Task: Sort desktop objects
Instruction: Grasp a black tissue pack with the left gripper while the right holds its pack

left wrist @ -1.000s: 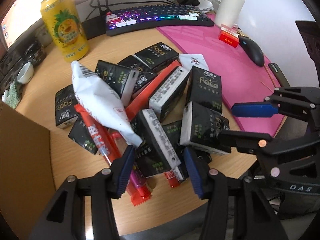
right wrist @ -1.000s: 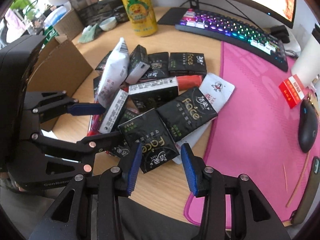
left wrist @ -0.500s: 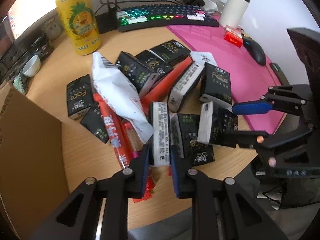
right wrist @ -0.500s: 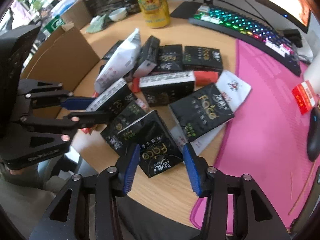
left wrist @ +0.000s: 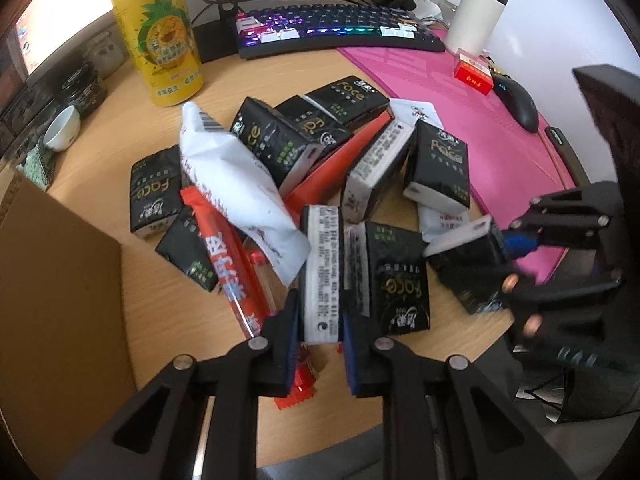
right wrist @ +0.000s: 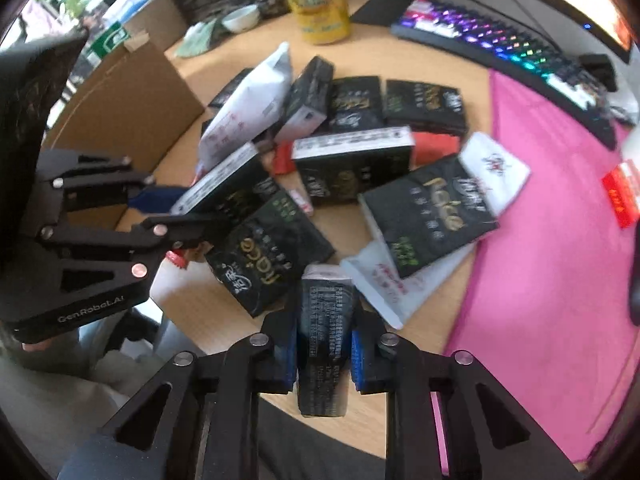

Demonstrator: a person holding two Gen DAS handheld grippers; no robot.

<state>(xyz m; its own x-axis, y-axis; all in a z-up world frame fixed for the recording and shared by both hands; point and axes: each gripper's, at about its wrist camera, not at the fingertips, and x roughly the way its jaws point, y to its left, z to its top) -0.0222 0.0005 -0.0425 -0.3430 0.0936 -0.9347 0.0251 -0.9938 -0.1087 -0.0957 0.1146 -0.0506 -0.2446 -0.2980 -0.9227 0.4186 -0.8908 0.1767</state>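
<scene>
A pile of several black tissue packs, a white snack bag (left wrist: 236, 184) and red wrappers (left wrist: 228, 264) lies on the wooden desk (left wrist: 256, 76). My left gripper (left wrist: 318, 332) is shut on a black tissue pack (left wrist: 322, 272), held on edge at the pile's near side. My right gripper (right wrist: 324, 352) is shut on another black tissue pack (right wrist: 322, 336), lifted at the desk's front edge; it also shows in the left wrist view (left wrist: 468, 256). The left gripper shows in the right wrist view (right wrist: 168, 212) at the left, holding its pack (right wrist: 228, 184).
A cardboard box (left wrist: 52, 288) stands at the left. A yellow can (left wrist: 158, 36), a keyboard (left wrist: 336, 28), a white tumbler (left wrist: 478, 8), a small cup (left wrist: 62, 132), a pink mat (left wrist: 472, 128) with a mouse (left wrist: 520, 104) and a red box (left wrist: 474, 74) surround the pile.
Both grippers closed: the left took hold of a tissue pack half a second ago and keeps it; the right has now shut on a pack and pulled it toward the desk's front edge.
</scene>
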